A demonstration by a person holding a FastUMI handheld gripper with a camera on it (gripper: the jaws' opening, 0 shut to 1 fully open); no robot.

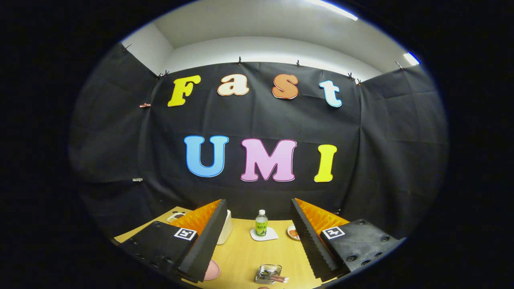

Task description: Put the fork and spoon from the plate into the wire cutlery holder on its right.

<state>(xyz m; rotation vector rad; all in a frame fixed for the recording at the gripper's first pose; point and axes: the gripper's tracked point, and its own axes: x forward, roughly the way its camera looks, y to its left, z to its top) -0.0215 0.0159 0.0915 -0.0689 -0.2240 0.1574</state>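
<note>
My gripper (258,204) is open and held high above the wooden table (241,253), with nothing between its fingers. Far below, between the fingers, sits the wire cutlery holder (267,273). Two pinkish handles with pale ends (280,278) stick out of its right side; I cannot tell which utensil is which. To its left lies a pink plate (212,269), mostly hidden behind the left finger (204,241). What lies on the plate is hidden.
A small green-labelled bottle (261,222) stands on a white coaster (264,234) further back. A white container (226,228) sits behind the left finger, and a small dish (293,232) peeks out by the right finger. Another small dish (175,217) lies at the far left.
</note>
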